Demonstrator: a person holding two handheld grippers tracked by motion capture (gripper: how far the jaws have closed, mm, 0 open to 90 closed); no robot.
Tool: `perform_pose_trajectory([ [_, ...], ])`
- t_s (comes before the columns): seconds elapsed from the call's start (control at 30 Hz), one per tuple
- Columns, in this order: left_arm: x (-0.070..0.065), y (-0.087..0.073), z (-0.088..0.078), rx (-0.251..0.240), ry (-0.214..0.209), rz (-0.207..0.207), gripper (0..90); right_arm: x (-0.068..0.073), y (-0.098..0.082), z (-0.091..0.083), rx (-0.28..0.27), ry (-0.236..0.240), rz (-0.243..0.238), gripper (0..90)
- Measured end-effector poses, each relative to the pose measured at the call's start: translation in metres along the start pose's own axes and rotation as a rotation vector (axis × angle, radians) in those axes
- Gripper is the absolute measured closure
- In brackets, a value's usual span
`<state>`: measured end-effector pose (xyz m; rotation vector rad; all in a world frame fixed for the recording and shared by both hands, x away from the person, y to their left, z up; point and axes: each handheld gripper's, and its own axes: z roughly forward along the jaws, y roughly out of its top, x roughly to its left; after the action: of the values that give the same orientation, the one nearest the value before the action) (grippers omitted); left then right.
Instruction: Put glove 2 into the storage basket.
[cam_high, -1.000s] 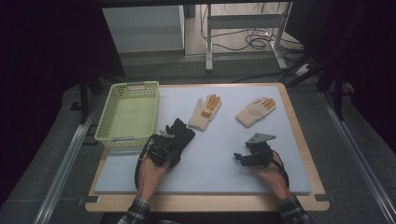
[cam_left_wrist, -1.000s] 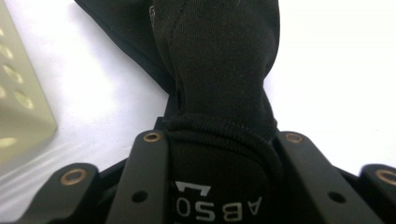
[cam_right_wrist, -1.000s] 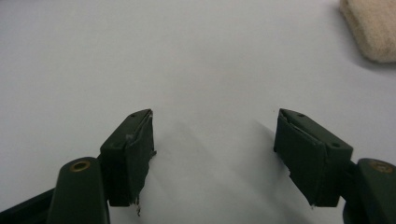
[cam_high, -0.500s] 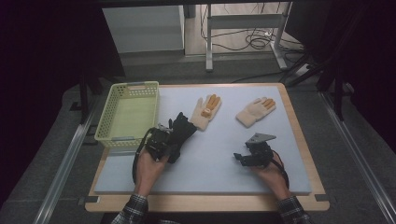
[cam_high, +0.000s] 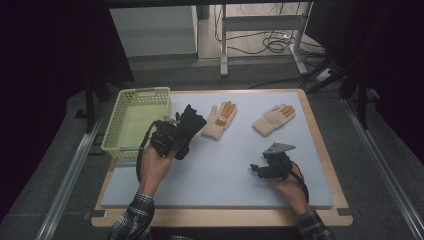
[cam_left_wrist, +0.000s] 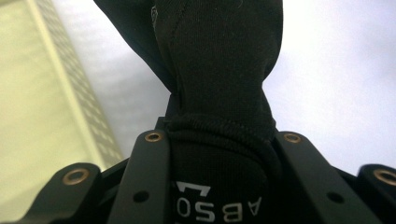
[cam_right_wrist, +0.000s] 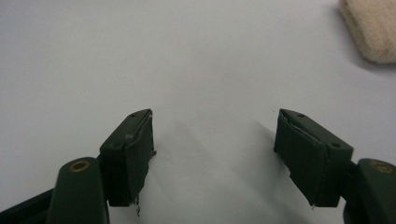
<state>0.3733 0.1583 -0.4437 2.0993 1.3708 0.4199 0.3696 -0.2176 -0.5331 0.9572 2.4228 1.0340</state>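
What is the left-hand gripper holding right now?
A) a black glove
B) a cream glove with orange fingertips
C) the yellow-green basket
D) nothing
A: the left gripper is clamped on the black glove, whose fabric sits pinched between its jaws.

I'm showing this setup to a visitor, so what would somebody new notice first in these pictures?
Probably the black glove, clamped in the left gripper and held up beside the yellow-green basket at the mat's left edge. Next, the two cream gloves with orange fingertips, one mid-mat and one farther right. The right gripper rests open near the front, holding nothing.
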Motion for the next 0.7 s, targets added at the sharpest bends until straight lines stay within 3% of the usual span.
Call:
perform_pose_trajectory([
  [0.27,0.019,0.012,-0.015,-0.022,0.038,-0.019,69.0,0.000,0.000,0.000,-0.002,-0.004,-0.004,27.5],
  [0.7,0.077,0.011,-0.037,-0.047,0.117,-0.090,68.5,0.000,0.000,0.000,-0.002,-0.007,-0.006,27.2],
])
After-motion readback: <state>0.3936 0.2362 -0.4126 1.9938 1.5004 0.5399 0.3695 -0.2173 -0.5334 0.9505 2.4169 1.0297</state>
